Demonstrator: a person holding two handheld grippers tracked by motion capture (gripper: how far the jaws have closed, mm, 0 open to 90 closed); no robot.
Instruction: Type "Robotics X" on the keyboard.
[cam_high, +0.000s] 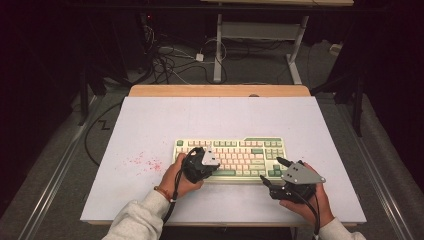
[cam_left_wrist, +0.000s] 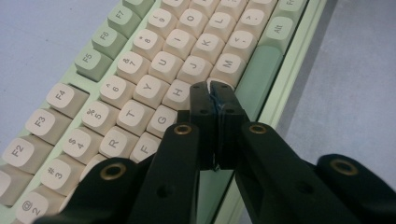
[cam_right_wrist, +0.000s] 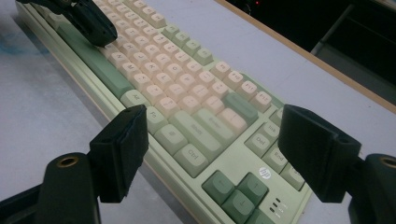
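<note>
The keyboard (cam_high: 230, 158) lies near the bench's (cam_high: 150, 120) front edge. The left tongs (cam_left_wrist: 210, 86), shut and empty, press at the N key (cam_left_wrist: 223, 85); off-centre, they could catch neighbouring keys. The right tongs (cam_right_wrist: 210, 154) gape wide, holding nothing.

Black tongs (cam_left_wrist: 212, 88) with brass screws, grey plates, light grey sleeves (cam_high: 140, 217).

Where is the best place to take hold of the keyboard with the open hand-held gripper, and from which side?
Probably at its right short end: the keyboard lies flat and wide, so only the thin edge fits between jaws. The right hand-held gripper is open beside that corner, so come in level from the right.
</note>
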